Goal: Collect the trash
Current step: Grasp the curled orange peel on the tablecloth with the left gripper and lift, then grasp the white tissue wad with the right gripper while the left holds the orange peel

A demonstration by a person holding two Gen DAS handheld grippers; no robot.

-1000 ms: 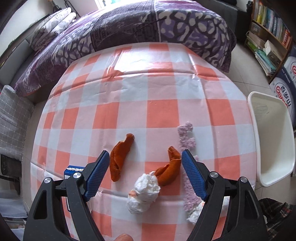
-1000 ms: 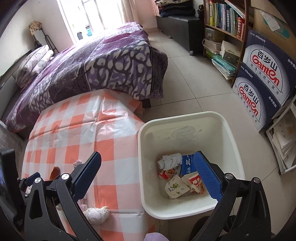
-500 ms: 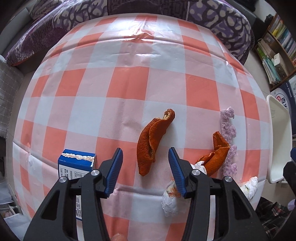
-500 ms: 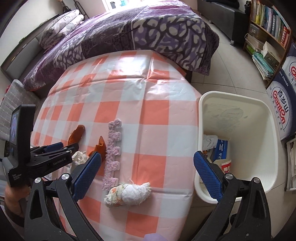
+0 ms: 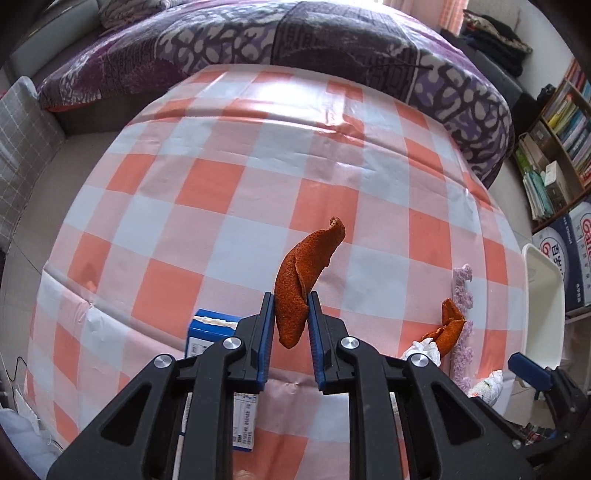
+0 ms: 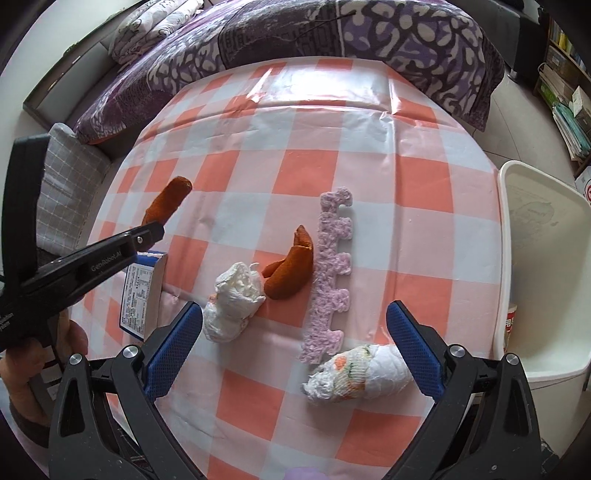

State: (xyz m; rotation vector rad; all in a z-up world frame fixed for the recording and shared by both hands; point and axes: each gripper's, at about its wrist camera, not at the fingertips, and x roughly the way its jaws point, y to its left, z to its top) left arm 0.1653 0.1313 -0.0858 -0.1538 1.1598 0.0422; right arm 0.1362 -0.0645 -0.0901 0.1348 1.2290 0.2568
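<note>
My left gripper (image 5: 290, 321) is shut on a long orange peel (image 5: 303, 273), which sticks up past the blue pads; the right wrist view shows the same peel (image 6: 168, 201) at that gripper's tip (image 6: 153, 232). My right gripper (image 6: 295, 347) hangs open over the table's near edge. Between and just ahead of its jaws lie a crumpled white tissue (image 6: 236, 299), a second orange peel (image 6: 291, 269), a purple crocheted strip (image 6: 330, 273) and a rolled printed tissue (image 6: 360, 373). A blue and white carton (image 6: 142, 291) stands at the left.
The table wears an orange and white checked cloth (image 6: 314, 147). A white bin (image 6: 543, 266) stands off its right edge. A bed with a purple quilt (image 6: 332, 33) lies behind the table. Bookshelves and boxes (image 5: 561, 155) line the right side.
My left gripper slid left from the tissue to the long orange peel and shut on it. My right gripper swung from over the bin to the table's near edge, still open.
</note>
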